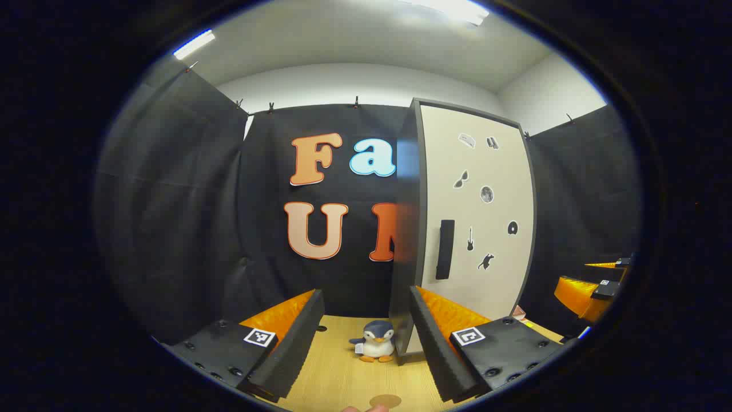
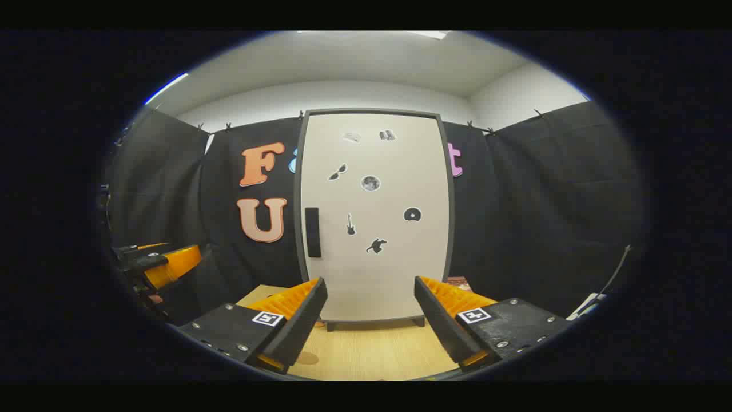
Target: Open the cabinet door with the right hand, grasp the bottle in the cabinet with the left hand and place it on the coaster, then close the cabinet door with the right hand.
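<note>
**Door shut, both grippers open and empty**

The cabinet (image 2: 374,217) stands upright on the wooden table (image 2: 372,355), against the booth's black wall. In the right gripper view it is seen square-on: its pale door (image 2: 377,269) is closed, a dark vertical handle (image 2: 312,232) sits near the door's left edge, and small dark stickers (image 2: 370,183) are scattered over the panel. In the left gripper view the same cabinet (image 1: 474,217) is seen at an angle, from off to its left side, with the handle (image 1: 445,249) facing the camera. The bottle is hidden; with the door closed its place cannot be told.

The right gripper (image 2: 370,315) is held level, pointing straight at the lower door, well short of it. Its fingers are spread wide with nothing between them.

The left gripper (image 1: 366,337) is also level, aimed at the cabinet's left corner, fingers wide apart and empty. It also appears at the left edge of the right gripper view (image 2: 157,266).

A plush penguin (image 1: 376,341) sits on the table just beside the cabinet's left front corner. Nearer the camera, a round brown coaster (image 1: 385,401) lies flat on the table at the bottom of the left gripper view.
</note>
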The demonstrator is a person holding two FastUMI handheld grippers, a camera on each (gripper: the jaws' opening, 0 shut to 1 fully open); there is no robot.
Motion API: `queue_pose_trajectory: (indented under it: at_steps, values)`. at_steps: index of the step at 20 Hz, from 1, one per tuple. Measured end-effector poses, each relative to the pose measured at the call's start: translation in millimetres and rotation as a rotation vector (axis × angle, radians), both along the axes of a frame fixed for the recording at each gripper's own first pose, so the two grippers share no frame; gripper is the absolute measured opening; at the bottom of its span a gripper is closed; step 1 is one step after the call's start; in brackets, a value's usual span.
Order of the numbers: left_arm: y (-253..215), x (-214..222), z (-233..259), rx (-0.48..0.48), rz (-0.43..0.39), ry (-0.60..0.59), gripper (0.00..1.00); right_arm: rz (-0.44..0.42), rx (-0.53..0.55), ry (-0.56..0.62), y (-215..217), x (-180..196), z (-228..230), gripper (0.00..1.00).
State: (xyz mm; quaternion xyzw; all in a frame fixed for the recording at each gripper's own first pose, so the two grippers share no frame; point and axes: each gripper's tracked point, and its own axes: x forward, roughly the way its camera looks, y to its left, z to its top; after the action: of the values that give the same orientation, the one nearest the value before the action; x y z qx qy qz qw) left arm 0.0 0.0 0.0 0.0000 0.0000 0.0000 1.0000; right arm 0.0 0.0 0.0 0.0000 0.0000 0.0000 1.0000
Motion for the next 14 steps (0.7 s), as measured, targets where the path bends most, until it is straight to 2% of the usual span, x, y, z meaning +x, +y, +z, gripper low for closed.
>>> queue_pose_trajectory:
  at_steps: [3, 4, 6, 8, 9, 14]
  values:
    - [1.0, 2.0, 0.2, 0.011, -0.017, -0.002, 0.94, -0.009, -0.006, -0.003, 5.6, 1.8, 5.9, 0.95]
    - [-0.2, 1.5, 1.3, 0.009, -0.024, -0.001, 0.96, -0.009, 0.001, -0.006, 8.0, 1.9, 8.4, 1.0]
    - [1.1, -2.0, 2.3, 0.01, -0.024, -0.003, 0.96, -0.005, -0.005, -0.004, 11.0, 1.3, 8.8, 0.95]
    - [1.3, -5.5, 5.0, 0.015, -0.02, -0.011, 0.94, 0.004, -0.006, 0.0, 12.8, 2.2, 8.6, 0.95]
    - [1.4, -7.6, 6.0, 0.016, -0.02, -0.016, 0.96, 0.009, 0.002, 0.004, 14.2, 1.6, 8.1, 0.95]
    - [1.1, -14.5, 5.5, 0.011, -0.01, -0.006, 0.96, 0.024, -0.001, 0.006, 16.3, 1.8, 11.0, 0.95]
